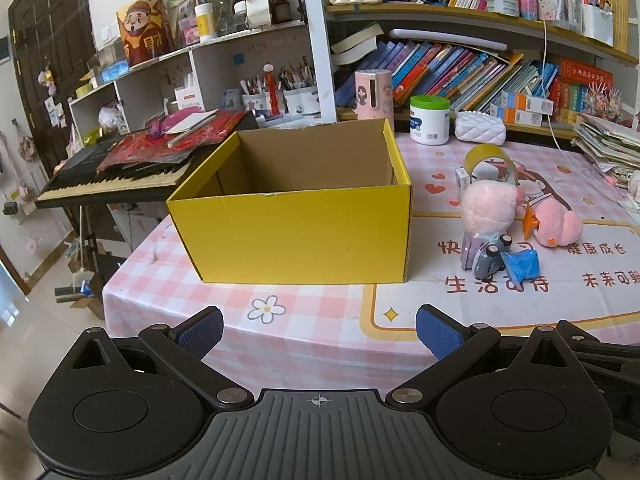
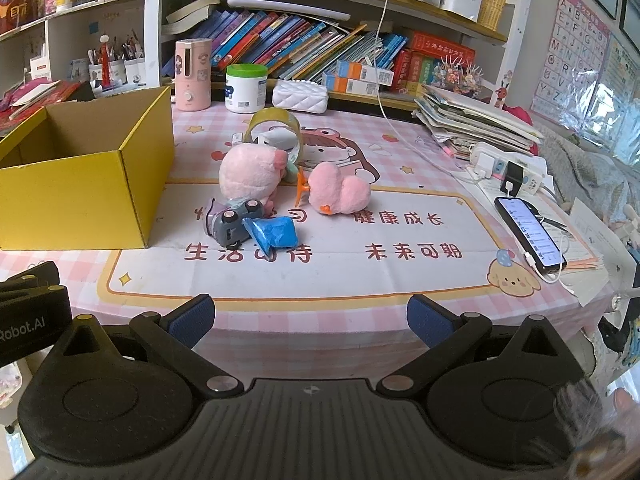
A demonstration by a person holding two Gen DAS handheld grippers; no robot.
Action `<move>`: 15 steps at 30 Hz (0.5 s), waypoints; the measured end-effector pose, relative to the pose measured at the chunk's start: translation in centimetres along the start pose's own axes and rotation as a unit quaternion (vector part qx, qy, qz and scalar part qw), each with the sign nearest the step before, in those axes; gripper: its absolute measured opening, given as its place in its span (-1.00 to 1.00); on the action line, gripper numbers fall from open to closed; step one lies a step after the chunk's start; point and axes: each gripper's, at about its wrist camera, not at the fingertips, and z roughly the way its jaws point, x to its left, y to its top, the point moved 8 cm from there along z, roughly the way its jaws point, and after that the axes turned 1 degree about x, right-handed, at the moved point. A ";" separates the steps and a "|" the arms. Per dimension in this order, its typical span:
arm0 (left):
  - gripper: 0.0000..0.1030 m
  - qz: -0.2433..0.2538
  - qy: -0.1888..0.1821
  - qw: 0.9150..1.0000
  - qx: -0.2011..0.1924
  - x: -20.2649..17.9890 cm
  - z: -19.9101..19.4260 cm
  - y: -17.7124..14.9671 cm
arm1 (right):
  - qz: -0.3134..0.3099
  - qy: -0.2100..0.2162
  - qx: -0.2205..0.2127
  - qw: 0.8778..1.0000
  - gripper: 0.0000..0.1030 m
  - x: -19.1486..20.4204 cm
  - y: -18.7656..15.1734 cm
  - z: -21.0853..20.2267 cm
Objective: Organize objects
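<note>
Start of job, by the look; yellow box point(image 1: 288, 232) sits empty on table point(image 2: 320, 280); toys incl. blue bag point(image 2: 274, 234) heaped just beside it; left gripper point(image 1: 319, 333) & right gripper point(image 2: 311, 320) both wide, empty; next: right reaches to the heap.
</note>
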 end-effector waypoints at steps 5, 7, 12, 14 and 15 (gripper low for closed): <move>1.00 -0.002 -0.003 1.000 0.000 0.1 0.2 0.0 | -0.001 0.000 0.000 1.000 1.00 0.0 0.1 0.0; 1.00 -0.003 -0.005 1.000 0.000 0.1 0.2 0.0 | 0.000 0.000 0.001 1.000 1.00 0.0 0.0 0.0; 1.00 -0.005 -0.005 1.000 0.000 0.2 0.4 0.0 | -0.001 0.001 -0.001 1.000 1.00 0.1 0.2 -0.1; 1.00 -0.005 -0.004 1.000 0.001 0.2 0.4 0.0 | -0.002 0.001 -0.001 1.000 1.00 0.2 0.3 0.0; 1.00 -0.005 -0.003 1.000 0.001 0.3 0.5 0.0 | -0.002 0.001 0.000 1.000 1.00 0.2 0.3 0.0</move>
